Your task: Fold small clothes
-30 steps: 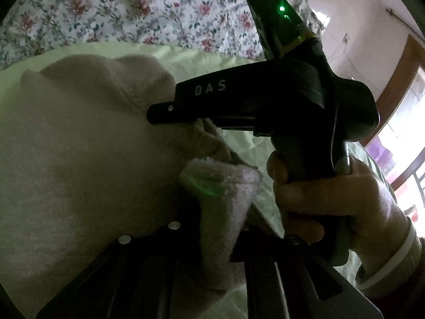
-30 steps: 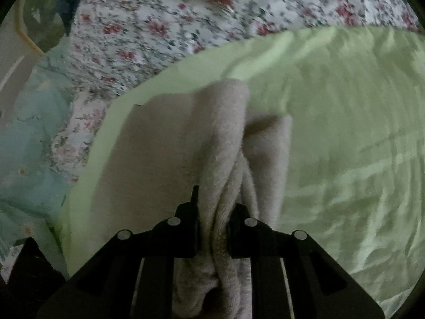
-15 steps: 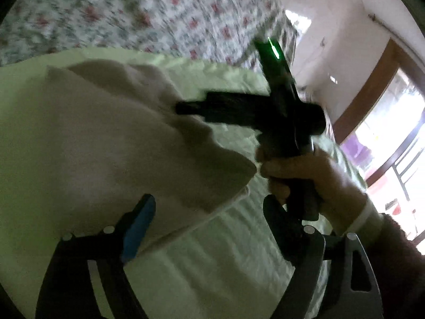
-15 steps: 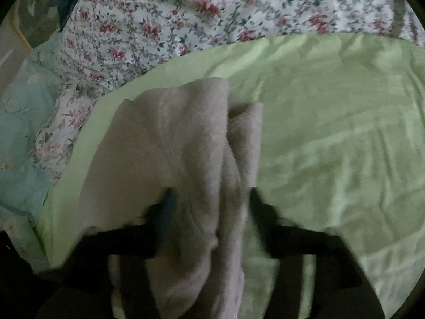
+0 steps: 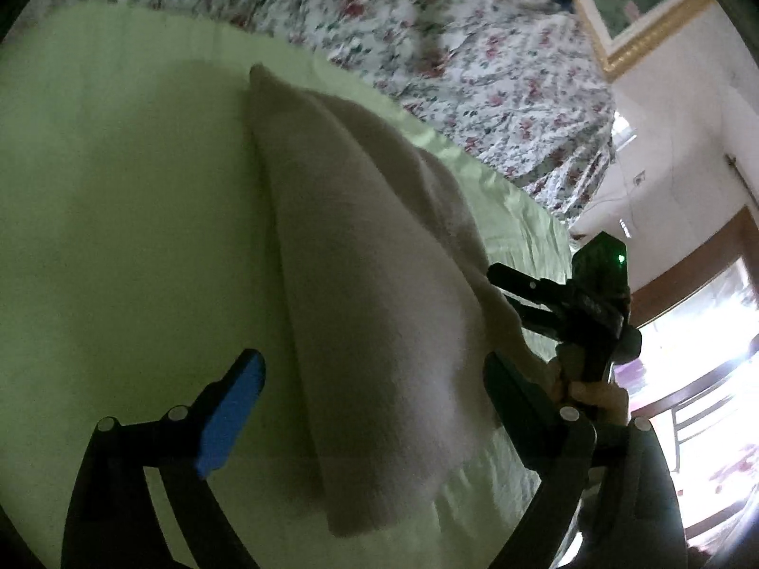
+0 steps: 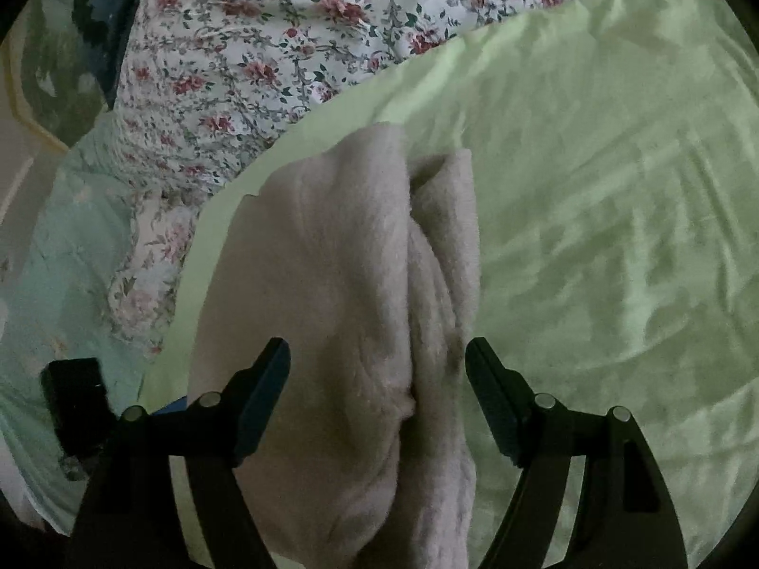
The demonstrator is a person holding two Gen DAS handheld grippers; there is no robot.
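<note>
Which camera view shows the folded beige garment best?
The left wrist view: there the beige garment lies in full outline on the green sheet. The right wrist view is too close, so the right gripper hides its near end.

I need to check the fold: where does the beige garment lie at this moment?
The beige garment lies folded on the light green sheet, near its edge beside the floral quilt; in the right wrist view it sits between the open right tool's fingers, unpinched.
</note>
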